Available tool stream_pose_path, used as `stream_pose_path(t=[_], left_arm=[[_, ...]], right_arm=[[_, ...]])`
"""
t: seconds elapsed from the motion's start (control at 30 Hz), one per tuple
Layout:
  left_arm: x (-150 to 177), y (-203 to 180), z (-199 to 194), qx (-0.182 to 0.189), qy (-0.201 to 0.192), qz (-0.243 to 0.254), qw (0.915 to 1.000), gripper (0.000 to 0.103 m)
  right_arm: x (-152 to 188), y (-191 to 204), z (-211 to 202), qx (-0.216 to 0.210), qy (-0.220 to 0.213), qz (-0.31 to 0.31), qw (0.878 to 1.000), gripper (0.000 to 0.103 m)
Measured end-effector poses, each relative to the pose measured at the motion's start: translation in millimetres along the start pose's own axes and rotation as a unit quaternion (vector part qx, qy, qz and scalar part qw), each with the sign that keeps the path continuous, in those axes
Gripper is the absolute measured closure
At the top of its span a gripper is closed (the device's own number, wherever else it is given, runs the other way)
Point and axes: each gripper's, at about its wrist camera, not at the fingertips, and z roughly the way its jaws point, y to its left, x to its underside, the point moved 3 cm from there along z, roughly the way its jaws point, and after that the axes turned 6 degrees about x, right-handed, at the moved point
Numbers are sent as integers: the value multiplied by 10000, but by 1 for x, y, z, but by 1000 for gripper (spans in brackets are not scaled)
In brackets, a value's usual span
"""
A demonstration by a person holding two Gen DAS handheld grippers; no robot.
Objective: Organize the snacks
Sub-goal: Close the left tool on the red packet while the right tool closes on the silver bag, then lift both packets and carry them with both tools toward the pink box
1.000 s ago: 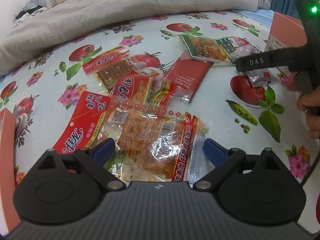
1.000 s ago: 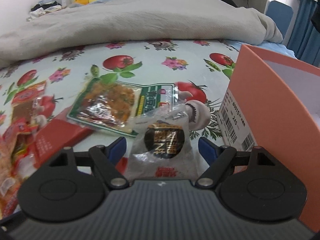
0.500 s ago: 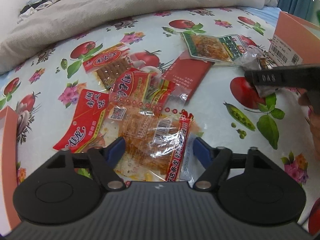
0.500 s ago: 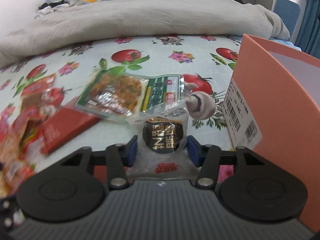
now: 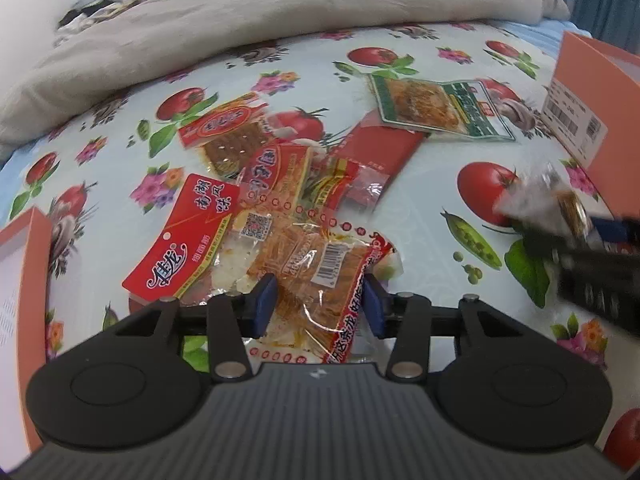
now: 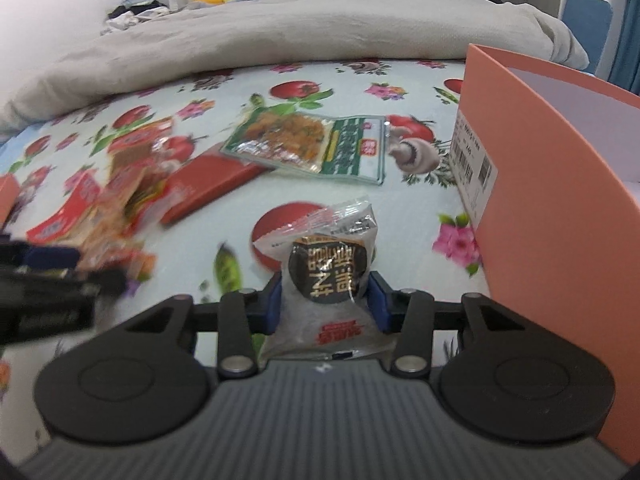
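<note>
**Both grippers closing on snack packets**

The left gripper (image 5: 320,300) has its jaws closing around a clear packet (image 5: 320,276) of orange strips with a barcode label; the blue pads (image 5: 262,300) sit against its two sides and the wrapper crumples between them. That packet lies at the near edge of a pile of red packets (image 5: 256,200) on the flowered cloth (image 5: 420,208), overlapping a red-labelled one (image 5: 180,248) to its left.

The right gripper (image 6: 326,300) has its jaws closing on a silver packet (image 6: 326,264) with a round black label. The pads (image 6: 274,300) press its sides, and the packet's top stands up free of the cloth above a printed tomato. In the left view this gripper and its packet (image 5: 548,200) show blurred at the right edge.

Farther out, a green packet (image 6: 316,142) lies flat near the middle of the cloth, partly over a flat red packet (image 6: 208,182). An orange box (image 6: 560,200) with a barcode sticker stands just right of the right gripper, its white inside open to the top. A second orange box (image 5: 24,280) shows at the left edge of the left view. Beyond the cloth lies a grey blanket (image 5: 280,12).
</note>
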Motion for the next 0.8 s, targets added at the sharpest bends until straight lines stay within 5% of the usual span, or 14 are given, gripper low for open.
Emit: stream_pose_path(t=[0.8], left_arm=[[28, -9, -71, 409, -344, -1105, 9924, 56]], right_arm=[[23, 0, -61, -256, 23, -162, 9995, 57]])
